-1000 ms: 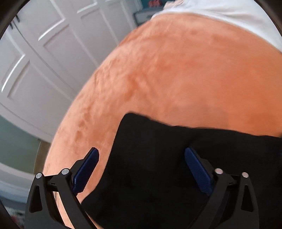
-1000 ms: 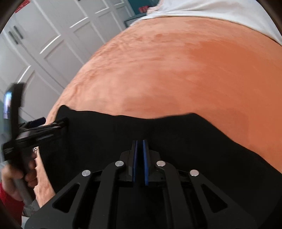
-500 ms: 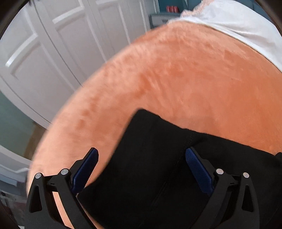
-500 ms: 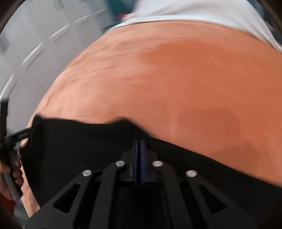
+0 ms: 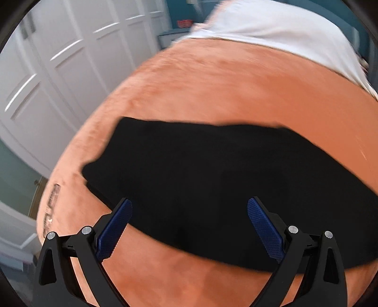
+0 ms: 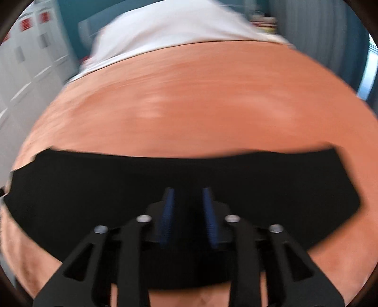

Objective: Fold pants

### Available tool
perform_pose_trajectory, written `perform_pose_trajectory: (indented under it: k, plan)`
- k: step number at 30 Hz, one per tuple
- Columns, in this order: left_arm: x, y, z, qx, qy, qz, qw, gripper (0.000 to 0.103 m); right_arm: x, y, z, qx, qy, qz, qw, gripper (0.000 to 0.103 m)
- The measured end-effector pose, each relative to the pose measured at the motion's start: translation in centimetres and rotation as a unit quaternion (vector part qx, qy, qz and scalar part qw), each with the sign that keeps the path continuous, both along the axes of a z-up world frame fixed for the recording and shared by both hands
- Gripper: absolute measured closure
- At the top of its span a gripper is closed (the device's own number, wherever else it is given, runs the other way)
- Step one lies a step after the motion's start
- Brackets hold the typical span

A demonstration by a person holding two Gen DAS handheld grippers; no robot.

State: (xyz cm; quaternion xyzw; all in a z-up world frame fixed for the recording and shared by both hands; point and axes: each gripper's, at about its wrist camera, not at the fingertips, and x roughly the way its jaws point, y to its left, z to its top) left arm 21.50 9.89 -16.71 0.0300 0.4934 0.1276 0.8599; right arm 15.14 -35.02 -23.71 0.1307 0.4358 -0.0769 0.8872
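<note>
Left wrist view: black pants lying flat as a folded band across orange plush blanket, long axis running left to right, left end narrowing to a blunt corner, right end running out of frame. Far edge fairly straight; near edge curving down toward lower right. Left gripper above the near edge, jaws spread wide, blue pads well apart with nothing clamped, only cloth and blanket seen between them. Open blanket beyond the far edge and a strip of it nearer than the pants. Dark printed mark on blanket at left rim, too blurred to read. White sheet at the far side of the blanket. White panelled doors off to the left, well apart from the pants. Whole frame somewhat motion-blurred. Right wrist view: pants spanning nearly the full width, both ends visible, far edge nearly straight, right end cut square, left end ragged in the blur. Right gripper over the middle of the band, jaws just been opening, now standing narrowly apart; dark cloth showing in the gap, pads not pressing on it as far as the blur allows. Wide bare blanket beyond the far edge. White sheet past it, white doors at left, teal wall behind. Heavy blur throughout.
</note>
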Motion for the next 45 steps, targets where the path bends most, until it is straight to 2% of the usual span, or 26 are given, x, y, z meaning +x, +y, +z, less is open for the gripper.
perform_pose_trajectory:
  k: [2, 4, 6, 7, 11, 13, 14, 16, 18, 19, 21, 22, 24, 29, 31, 34, 35, 37, 38, 39, 41, 43, 44, 45]
  plan:
    - [-1.1, -3.1, -0.7, 0.009, 0.015, -0.027, 0.9995, 0.006, -3.5, -6.3, -0.3, 0.026, -0.003, -0.071, 0.997, 0.070]
    - [-2.0, -5.5, -1.5, 0.025, 0.026, -0.047, 0.9982, 0.006, -6.2, -10.9, -0.7, 0.058, -0.009, -0.125, 0.990, 0.065]
    - [-2.7, -7.4, -2.5, 0.035, 0.041, -0.056, 0.9970, 0.006, -8.7, -15.2, -1.3, 0.079, -0.018, -0.175, 0.981, 0.042]
    - [-2.8, -7.9, -2.8, 0.032, 0.048, -0.055, 0.9968, 0.006, -9.4, -16.5, -1.8, 0.092, -0.015, -0.192, 0.977, 0.039]
    - [-3.6, -8.5, -3.4, -0.024, 0.076, -0.033, 0.9962, 0.006, -11.1, -19.4, -4.0, 0.171, -0.026, -0.229, 0.958, 0.037]
    - [-4.0, -8.4, -3.3, -0.027, 0.080, -0.027, 0.9960, 0.006, -12.2, -20.2, -3.3, 0.147, -0.051, -0.252, 0.955, 0.037]
    - [-4.1, -8.5, -3.2, -0.020, 0.080, -0.027, 0.9962, 0.006, -12.5, -19.7, -2.2, 0.126, -0.082, -0.246, 0.958, 0.037]
    - [-4.5, -8.9, -2.7, 0.000, 0.078, -0.034, 0.9964, 0.006, -10.9, -19.5, -1.0, 0.120, -0.094, -0.214, 0.965, 0.038]
    - [-4.6, -9.0, -2.4, 0.012, 0.076, -0.040, 0.9962, 0.006, -7.9, -18.7, -1.2, 0.113, -0.061, -0.166, 0.978, 0.047]
    - [-4.7, -9.1, -2.4, 0.016, 0.076, -0.042, 0.9961, 0.006, -6.8, -18.6, -1.6, 0.106, -0.046, -0.150, 0.982, 0.049]
    - [-4.6, -9.1, -2.4, 0.017, 0.078, -0.043, 0.9959, 0.006, -4.9, -18.5, -3.2, 0.106, -0.016, -0.128, 0.986, 0.060]
    - [-4.6, -9.2, -2.4, 0.016, 0.080, -0.041, 0.9958, 0.006, -4.3, -18.5, -4.0, 0.113, -0.007, -0.127, 0.985, 0.062]
    - [-4.5, -9.3, -2.7, 0.009, 0.084, -0.039, 0.9956, 0.006, -4.2, -18.5, -4.5, 0.117, -0.006, -0.124, 0.985, 0.085]
    - [-4.5, -10.0, -3.4, 0.011, 0.095, -0.048, 0.9942, 0.006, -5.1, -17.9, -4.2, 0.124, -0.008, -0.107, 0.986, 0.086]
    - [-4.5, -10.2, -3.4, 0.015, 0.096, -0.052, 0.9939, 0.006, -5.3, -18.0, -3.7, 0.105, -0.006, -0.106, 0.989, 0.089]
    - [-4.4, -10.1, -2.9, 0.015, 0.086, -0.054, 0.9947, 0.006, -6.3, -18.9, -0.8, 0.069, -0.036, -0.120, 0.990, 0.089]
    - [-4.4, -10.0, -2.8, 0.015, 0.083, -0.054, 0.9950, 0.006, -6.6, -19.3, -0.8, 0.063, -0.034, -0.123, 0.990, 0.089]
    - [-4.3, -9.8, -3.0, 0.018, 0.082, -0.053, 0.9950, 0.006, -6.0, -20.3, -3.5, 0.052, 0.013, -0.130, 0.990, 0.089]
    - [-4.1, -9.6, -3.4, 0.019, 0.086, -0.052, 0.9947, 0.006, -5.8, -20.5, -4.9, 0.064, 0.026, -0.126, 0.990, 0.088]
    - [-3.9, -9.5, -3.7, 0.021, 0.090, -0.050, 0.9944, 0.006, -5.8, -20.4, -5.4, 0.065, 0.019, -0.125, 0.990, 0.086]
    - [-3.9, -8.7, -4.3, 0.023, 0.096, -0.037, 0.9944, 0.006, -5.7, -20.0, -4.3, 0.058, 0.010, -0.122, 0.991, 0.078]
    - [-4.2, -7.4, -4.3, 0.003, 0.089, -0.021, 0.9958, 0.006, -6.2, -19.8, -3.0, 0.056, 0.002, -0.129, 0.990, 0.078]
    - [-4.3, -6.1, -4.2, -0.019, 0.084, -0.008, 0.9962, 0.006, -6.8, -19.8, -2.2, 0.054, -0.004, -0.137, 0.989, 0.076]
    - [-4.3, -4.9, -4.2, -0.035, 0.081, 0.006, 0.9961, 0.006, -7.4, -19.9, -1.7, 0.053, -0.009, -0.146, 0.988, 0.068]
